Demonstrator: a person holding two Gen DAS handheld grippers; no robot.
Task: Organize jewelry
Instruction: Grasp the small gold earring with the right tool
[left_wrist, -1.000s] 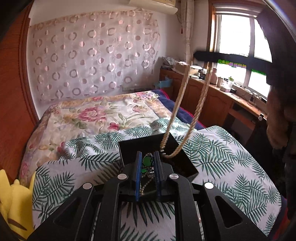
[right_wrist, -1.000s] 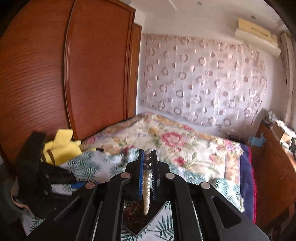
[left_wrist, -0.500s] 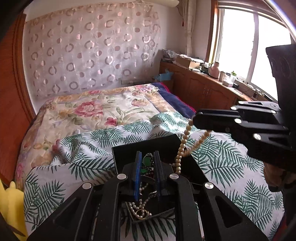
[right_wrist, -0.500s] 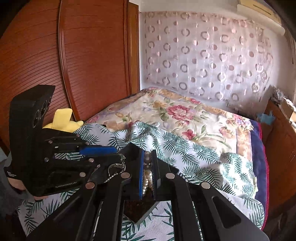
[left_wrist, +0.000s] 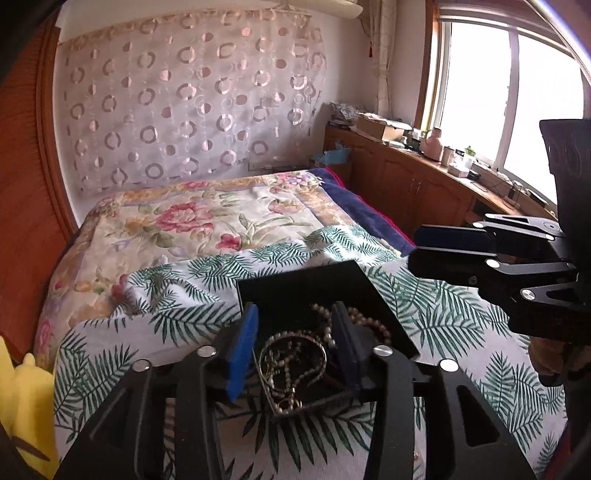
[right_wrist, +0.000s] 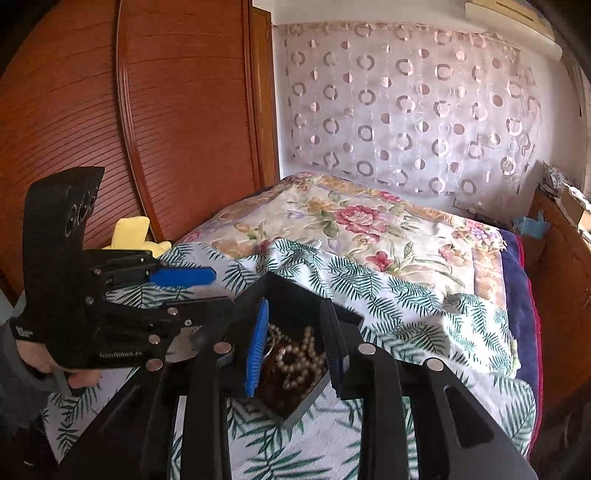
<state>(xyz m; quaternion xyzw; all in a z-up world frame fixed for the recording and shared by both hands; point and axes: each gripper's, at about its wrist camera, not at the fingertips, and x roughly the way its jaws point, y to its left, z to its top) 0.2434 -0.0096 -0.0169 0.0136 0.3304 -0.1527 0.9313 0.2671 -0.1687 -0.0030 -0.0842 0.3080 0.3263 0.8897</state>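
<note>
Your left tongs (left_wrist: 295, 343) are spread wide and hold nothing, hovering just above the black jewelry box (left_wrist: 306, 291) on the bed's palm-leaf sheet (left_wrist: 177, 291). Your right tongs (right_wrist: 297, 339) are also spread and empty over the same box. The pearl necklace (right_wrist: 299, 354) lies heaped inside the box beside a gold bangle (left_wrist: 291, 338).

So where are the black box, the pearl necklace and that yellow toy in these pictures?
black box (left_wrist: 295, 291): left wrist view, bare inner floor.
pearl necklace (right_wrist: 301, 356): right wrist view, beads heaped in the box.
yellow toy (right_wrist: 131, 230): right wrist view, its upper part.
</note>
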